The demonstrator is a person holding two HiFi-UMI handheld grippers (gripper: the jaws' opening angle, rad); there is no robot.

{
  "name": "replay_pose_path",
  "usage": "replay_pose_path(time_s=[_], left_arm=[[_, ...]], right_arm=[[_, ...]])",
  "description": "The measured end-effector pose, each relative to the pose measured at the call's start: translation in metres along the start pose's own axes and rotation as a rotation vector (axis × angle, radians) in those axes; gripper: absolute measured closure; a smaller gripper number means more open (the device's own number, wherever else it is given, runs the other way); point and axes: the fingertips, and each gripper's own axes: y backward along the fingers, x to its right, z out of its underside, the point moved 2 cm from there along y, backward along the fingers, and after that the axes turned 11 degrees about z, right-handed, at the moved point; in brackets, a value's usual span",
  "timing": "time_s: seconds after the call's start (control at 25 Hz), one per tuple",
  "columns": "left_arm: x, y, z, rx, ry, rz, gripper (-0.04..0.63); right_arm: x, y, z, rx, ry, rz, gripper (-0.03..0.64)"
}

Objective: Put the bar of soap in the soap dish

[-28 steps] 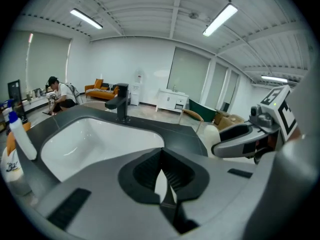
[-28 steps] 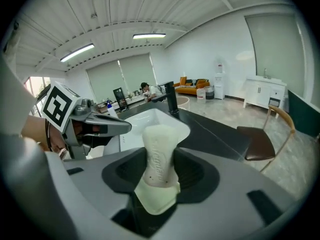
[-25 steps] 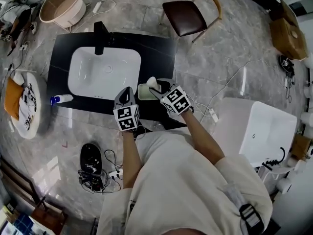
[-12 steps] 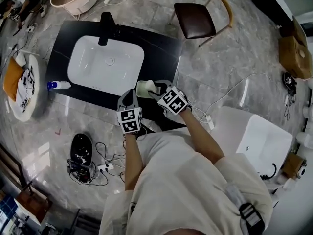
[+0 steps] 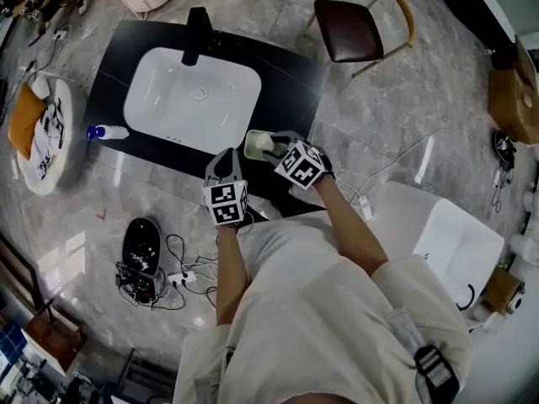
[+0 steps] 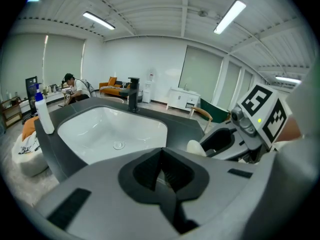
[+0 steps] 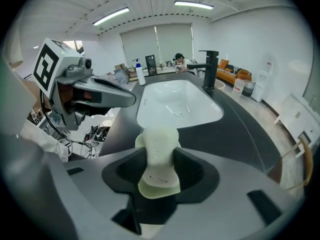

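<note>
1. Head view shows us looking down on a black worktop (image 5: 290, 78) with a white sink (image 5: 192, 99) set in it.
2. We hold one claw in each hand, and both are by the near edge of the worktop.
3. Our right claw (image 7: 160, 166) is pinching the bar of soap (image 7: 159, 144).
4. The soap is pale. It stands between the two jaws and its far end sticks out past them.
5. The soap dish (image 5: 251, 141) sits on the worktop, just to the right of the sink and close to the near edge.
6. The soap is right over the dish, but we cannot tell if it touches the dish.
7. Our left claw (image 6: 161, 156) has its jaws pressed together with nothing between them.
8. The left claw is a little to the left of the right claw and nearer to us. It is apart from the dish.
9. A black tap (image 5: 198, 34) stands at the far side of the sink.
10. A white bottle (image 5: 108, 132) with a blue top stands at the left end of the worktop.
11. A brown chair (image 5: 358, 28) stands on the floor, off to the far right of the worktop.
</note>
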Motion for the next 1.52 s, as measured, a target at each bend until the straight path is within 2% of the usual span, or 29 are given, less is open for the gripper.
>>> replay_pose_path(time_s=[0.4, 1.52], left_arm=[[-0.007, -0.001, 0.0, -0.006, 0.003, 0.003, 0.591], [-0.01, 0.002, 0.002, -0.015, 0.0, -0.012, 0.591]], right_arm=[[-0.006, -0.012, 0.001, -0.071, 0.109, 0.006, 0.437], [-0.008, -0.022, -0.008, -0.041, 0.1, 0.035, 0.438]])
